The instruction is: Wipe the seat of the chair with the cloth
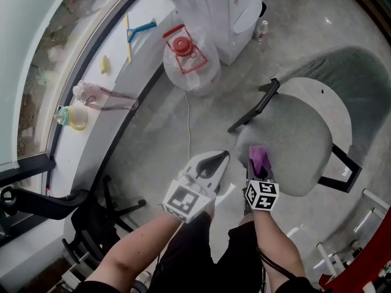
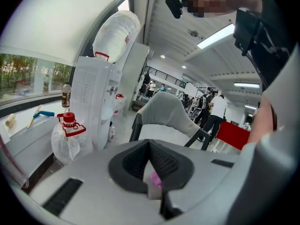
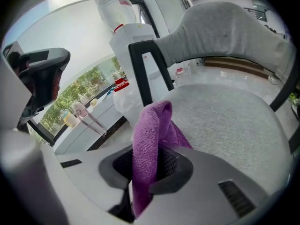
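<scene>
Cloth [image 3: 149, 146]: purple, clamped in the right claw [image 3: 152, 168]. The jaws are closed on its middle. One fold stands up above the jaws and a tail hangs below them.

Location: in the head view the cloth sits at the near edge of the chair seat [image 1: 296, 136]. Whether it touches the seat cannot be determined.

Chair: grey padded seat, grey backrest [image 1: 357, 81] on the far side and a black armrest [image 1: 255, 107] at each side. In the right gripper view the seat fills the ground directly ahead of the jaws.

Left claw [image 1: 221, 157]: jaws drawn together, with nothing gripped between them. It is held just beside the right claw, on that claw's left, over the floor [image 1: 159, 133] and off the seat's near corner. A small pink patch shows low behind its pads in the left gripper view; its nature is not clear.

Surroundings: a clear water jug [image 1: 190, 63] with a red cap stands on the floor beside a white water dispenser [image 1: 217, 14], well apart from the chair. A blue-handled squeegee [image 1: 135, 32] lies on the white window ledge [image 1: 91, 96].
</scene>
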`<state>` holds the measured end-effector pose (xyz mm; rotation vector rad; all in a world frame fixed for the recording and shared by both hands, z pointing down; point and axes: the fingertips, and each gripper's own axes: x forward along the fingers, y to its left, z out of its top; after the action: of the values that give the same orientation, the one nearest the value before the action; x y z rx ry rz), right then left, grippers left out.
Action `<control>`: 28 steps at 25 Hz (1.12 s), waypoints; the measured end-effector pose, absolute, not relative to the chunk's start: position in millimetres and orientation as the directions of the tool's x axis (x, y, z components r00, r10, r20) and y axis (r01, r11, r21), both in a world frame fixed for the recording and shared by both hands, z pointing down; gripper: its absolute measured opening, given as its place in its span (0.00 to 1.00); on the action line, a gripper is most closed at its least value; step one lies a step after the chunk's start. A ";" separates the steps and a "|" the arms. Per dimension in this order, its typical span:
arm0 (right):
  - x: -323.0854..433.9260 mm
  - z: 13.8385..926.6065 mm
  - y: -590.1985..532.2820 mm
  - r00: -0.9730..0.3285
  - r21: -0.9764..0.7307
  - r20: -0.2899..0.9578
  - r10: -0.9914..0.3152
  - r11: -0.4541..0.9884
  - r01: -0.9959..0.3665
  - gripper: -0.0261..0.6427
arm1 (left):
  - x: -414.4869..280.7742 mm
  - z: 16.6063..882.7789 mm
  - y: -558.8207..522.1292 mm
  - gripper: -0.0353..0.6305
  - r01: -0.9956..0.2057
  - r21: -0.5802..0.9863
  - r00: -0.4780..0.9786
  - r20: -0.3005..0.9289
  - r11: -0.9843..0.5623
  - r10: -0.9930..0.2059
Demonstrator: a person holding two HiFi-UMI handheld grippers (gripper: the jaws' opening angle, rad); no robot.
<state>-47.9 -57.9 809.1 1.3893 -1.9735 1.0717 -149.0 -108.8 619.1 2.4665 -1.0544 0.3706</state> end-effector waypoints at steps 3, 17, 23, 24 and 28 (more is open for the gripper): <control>-72.7 810.4 -64.0 -0.389 -0.330 0.756 -0.526 0.206 -0.921 0.14 | -161.3 617.7 -111.8 0.06 -0.740 0.277 0.669 0.399 -0.613 -0.627; -79.6 742.3 -91.7 -0.411 -0.400 0.689 -0.597 0.159 -0.903 0.14 | -157.5 584.4 -127.8 0.06 -0.695 0.275 0.715 0.362 -0.664 -0.598; -8.6 696.7 -92.2 -0.343 -0.412 0.627 -0.699 0.077 -0.908 0.14 | -106.9 566.5 -132.9 0.06 -0.650 0.257 0.754 0.339 -0.715 -0.563; 8.5 694.1 -90.2 -0.329 -0.403 0.625 -0.708 0.068 -0.913 0.14 | -96.1 565.9 -132.6 0.06 -0.648 0.257 0.755 0.339 -0.717 -0.561; 91.0 696.8 -72.3 -0.227 -0.349 0.642 -0.732 -0.016 -0.937 0.14 | -51.8 566.5 -125.2 0.06 -0.631 0.261 0.767 0.346 -0.730 -0.540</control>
<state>91.0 -72.3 696.8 1.7559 -1.9913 1.0833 -51.8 -125.2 566.5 2.5986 -0.8956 0.3492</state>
